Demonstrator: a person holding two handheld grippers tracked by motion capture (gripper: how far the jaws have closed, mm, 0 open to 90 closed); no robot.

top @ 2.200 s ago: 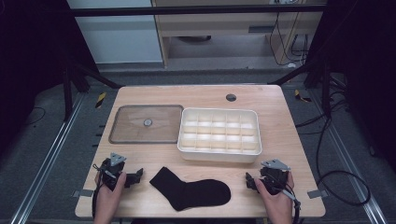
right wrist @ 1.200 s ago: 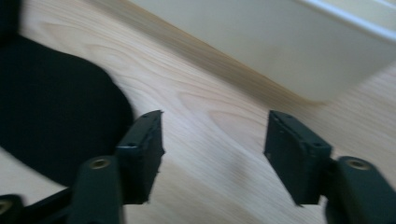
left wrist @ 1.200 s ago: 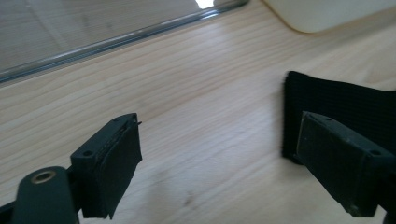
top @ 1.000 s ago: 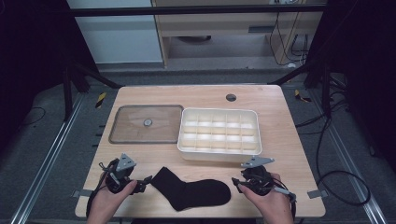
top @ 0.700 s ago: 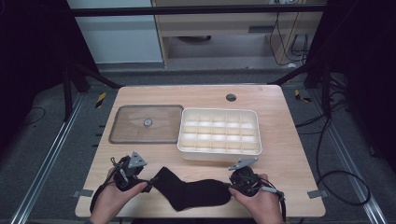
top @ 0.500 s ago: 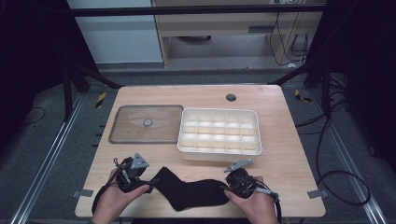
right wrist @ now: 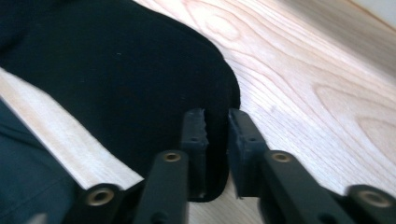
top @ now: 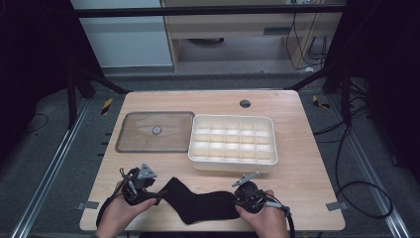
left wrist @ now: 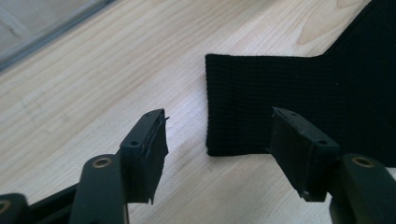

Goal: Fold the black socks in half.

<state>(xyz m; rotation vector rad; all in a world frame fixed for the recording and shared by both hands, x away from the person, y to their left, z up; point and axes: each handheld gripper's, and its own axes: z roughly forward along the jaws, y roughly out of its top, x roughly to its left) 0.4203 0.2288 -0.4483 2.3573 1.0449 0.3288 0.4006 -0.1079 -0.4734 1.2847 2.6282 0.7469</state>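
Near edge of the bench: a black sock (top: 198, 203) is lying flat along the front edge, cuff toward the person's left, toe toward the right.
Left claw (top: 148, 194): it is sitting at the cuff end, jaws standing roughly half apart and just having been closing; in the left gripper view (left wrist: 219, 140) the cuff corner is lying between them, one jaw over bare wood, the other over the fabric, and the pads are not pressing on it.
Right claw (top: 236, 199): it is sitting at the toe end; in the right gripper view (right wrist: 217, 135) the jaws are standing nearly together, just having been closing, with the toe's rounded edge in the narrow gap; whether the pads are already pinching the fabric I cannot tell.
Sock in close view: the cuff (left wrist: 280, 93) is showing a straight ribbed edge; the toe (right wrist: 140, 70) is curving down to the wood beside the right jaw.
Open room: bare bench (top: 307, 173) is stretching to the right of the sock and behind the left hand; the front rim is lying just below both hands.
Behind the sock: a white compartment tray (top: 233, 162) is standing close behind the right claw, its front wall near it.
Left rear: a clear lid (top: 133, 144) is lying flat beside the tray, well apart from the left claw.
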